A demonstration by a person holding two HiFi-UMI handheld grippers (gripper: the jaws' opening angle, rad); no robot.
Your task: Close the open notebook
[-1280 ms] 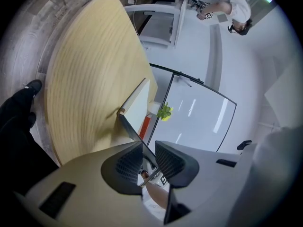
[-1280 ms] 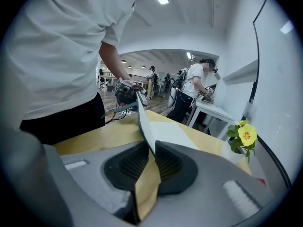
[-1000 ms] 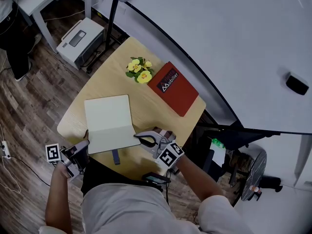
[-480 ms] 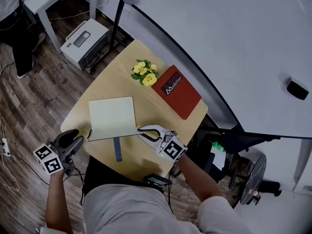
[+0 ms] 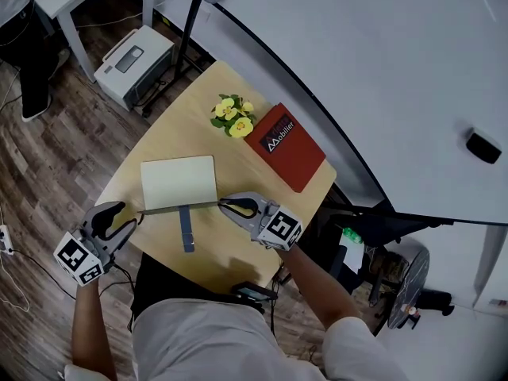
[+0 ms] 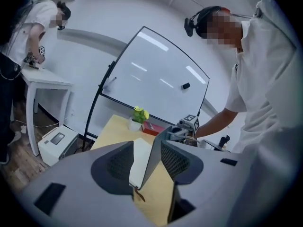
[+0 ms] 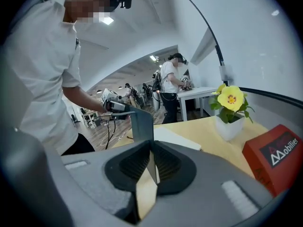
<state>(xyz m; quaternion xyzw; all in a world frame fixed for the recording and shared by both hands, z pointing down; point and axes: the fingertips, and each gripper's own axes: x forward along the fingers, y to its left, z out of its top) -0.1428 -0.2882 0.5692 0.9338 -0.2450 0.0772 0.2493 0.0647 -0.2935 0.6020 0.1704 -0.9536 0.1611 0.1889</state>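
Wooden table spreads ahead of both grippers. On it lies the notebook, white page up, with its grey cover lifted upright. The right gripper is clamped on one end of this cover. The left gripper has just been opening its jaws; the cover's other end stands between them, unpressed.
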